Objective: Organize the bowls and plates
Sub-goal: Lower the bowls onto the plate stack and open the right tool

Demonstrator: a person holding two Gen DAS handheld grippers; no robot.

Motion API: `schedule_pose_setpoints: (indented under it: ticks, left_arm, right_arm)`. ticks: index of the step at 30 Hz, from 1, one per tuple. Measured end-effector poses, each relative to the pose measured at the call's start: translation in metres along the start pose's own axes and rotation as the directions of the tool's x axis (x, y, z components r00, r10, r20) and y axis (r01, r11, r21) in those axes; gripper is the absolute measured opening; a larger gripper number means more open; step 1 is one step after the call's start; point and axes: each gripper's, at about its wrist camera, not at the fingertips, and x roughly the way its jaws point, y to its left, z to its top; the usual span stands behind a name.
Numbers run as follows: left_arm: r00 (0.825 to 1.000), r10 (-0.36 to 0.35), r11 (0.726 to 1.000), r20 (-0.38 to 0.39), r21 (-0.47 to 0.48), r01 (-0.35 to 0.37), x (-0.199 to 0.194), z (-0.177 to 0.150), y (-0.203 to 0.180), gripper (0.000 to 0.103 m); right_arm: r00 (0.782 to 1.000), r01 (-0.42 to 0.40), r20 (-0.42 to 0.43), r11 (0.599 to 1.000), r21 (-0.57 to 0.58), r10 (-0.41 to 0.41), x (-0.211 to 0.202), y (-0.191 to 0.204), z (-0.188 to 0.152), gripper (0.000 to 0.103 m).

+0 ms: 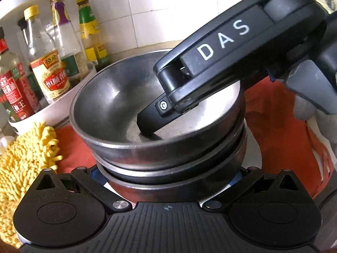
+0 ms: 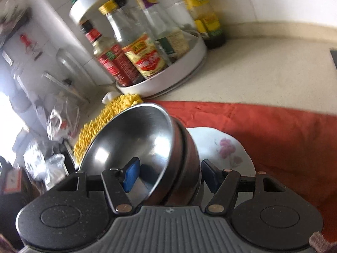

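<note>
- A nested stack of steel bowls [image 1: 147,143] sits tilted above an orange cloth [image 2: 263,126] on the counter [image 2: 263,67]. At least three rims show in the left wrist view; the exact count is hard to tell.
- The right gripper [image 2: 170,176] straddles the stack's wall: one blue pad [image 2: 131,174] lies inside the top bowl, the other outside against the stack's side. Its jaws are half spread and pinch the bowl walls between them.
- In the left wrist view that gripper comes down at a slant from the upper right, one finger [image 1: 151,118] dipping into the top bowl, with a gloved hand [image 1: 316,113] behind it.
- The left gripper [image 1: 166,175] points down at the stack from the near side. Its fingers pass to either side of the lowest bowl, jaws spread wide; whether they press on it, I cannot tell.
- One white plate [image 2: 221,147] with a pink flower lies on the cloth just beside the stack.
- A yellow chenille mitt [image 1: 23,160] lies next to the bowls.
- A white round rack [image 2: 168,71] holds about six sauce bottles [image 2: 145,57].
</note>
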Motion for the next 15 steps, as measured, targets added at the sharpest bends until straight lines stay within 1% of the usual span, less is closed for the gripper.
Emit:
schedule_pose_setpoints:
  ticks: [2,5,6,8,10,13,15]
  left_arm:
    - [1.000,-0.016,1.000,0.005,-0.004,0.016,0.005,0.005,-0.001,0.103]
    - [0.999,0.014,1.000,0.049,0.007,-0.014,0.008,0.003,-0.007,0.103]
    - [0.999,0.029,1.000,0.045,0.010,-0.029,0.006,0.003,-0.009,0.103]
    - [1.000,0.026,0.999,0.015,0.031,-0.027,-0.002,0.004,-0.012,0.103]
    - [1.000,0.027,0.999,0.014,0.041,-0.027,-0.019,-0.002,-0.012,0.103]
    - [0.999,-0.015,1.000,0.049,0.017,0.015,-0.045,-0.019,-0.011,0.103]
    - [0.997,-0.034,0.999,0.064,0.007,0.033,-0.048,-0.024,-0.016,0.103]
  right_arm:
    - [1.000,0.029,0.007,0.999,-0.030,-0.029,-0.002,0.003,0.001,0.060]
    - [0.997,0.072,0.010,0.995,-0.067,-0.071,-0.007,0.002,0.004,0.060]
    - [0.997,0.081,0.012,0.993,-0.084,-0.080,-0.008,0.002,0.005,0.059]
    - [0.995,0.100,0.031,0.990,-0.095,-0.097,-0.010,0.002,0.004,0.056]
    - [0.994,0.104,0.040,0.990,-0.093,-0.101,-0.010,0.002,0.003,0.056]
    - [0.992,0.118,0.064,0.985,-0.124,-0.111,-0.015,0.009,-0.006,0.053]
    - [0.990,0.127,0.075,0.982,-0.142,-0.117,-0.020,0.012,-0.013,0.051]
